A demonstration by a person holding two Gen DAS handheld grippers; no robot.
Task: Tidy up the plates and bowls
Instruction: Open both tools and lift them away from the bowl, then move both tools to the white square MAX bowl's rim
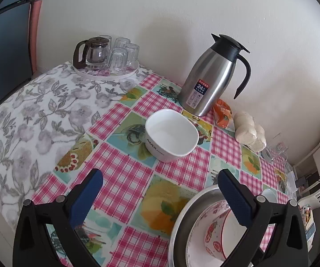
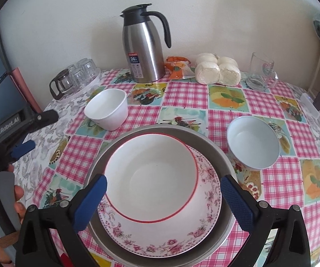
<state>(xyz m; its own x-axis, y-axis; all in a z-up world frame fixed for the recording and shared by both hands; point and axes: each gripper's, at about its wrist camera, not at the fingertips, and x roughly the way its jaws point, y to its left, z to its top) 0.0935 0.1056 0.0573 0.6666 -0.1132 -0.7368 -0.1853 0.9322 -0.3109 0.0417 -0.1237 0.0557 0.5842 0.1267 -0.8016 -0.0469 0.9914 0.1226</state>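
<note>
Stack: red-rimmed bowl (image 2: pixel 151 175) nested on floral plate (image 2: pixel 182 240), both inside steel basin (image 2: pixel 215 151); directly ahead of the right gripper (image 2: pixel 163 197), between and just beyond its blue pads.
Loose bowls: white square bowl (image 1: pixel 172 134) centred ahead of the left gripper (image 1: pixel 160 181), well clear of its tips; pale blue bowl (image 2: pixel 253 142) beyond the right gripper's right finger, just beside the basin.
Right jaws: spread fully wide, holding nothing.
Left jaws: spread fully wide, empty, only tablecloth (image 1: pixel 124 178) between them.
Risk, stack: red-rimmed bowl sits off-centre and tilted on the plate; a nudge from a finger likely slides or rocks it.
Risk, white bowl: smooth flared walls; a pinch near the rim may slip, or shove it toward the thermos (image 1: pixel 211 77).
Risk, crowding: both grippers near the basin; possible finger clash.
Only in right view: pale blue bowl whole, glass mug (image 2: pixel 262 71), person's hand (image 2: pixel 15 200) on the left gripper's handle.
Only in left view: red-rimmed bowl's patterned outer wall.
</note>
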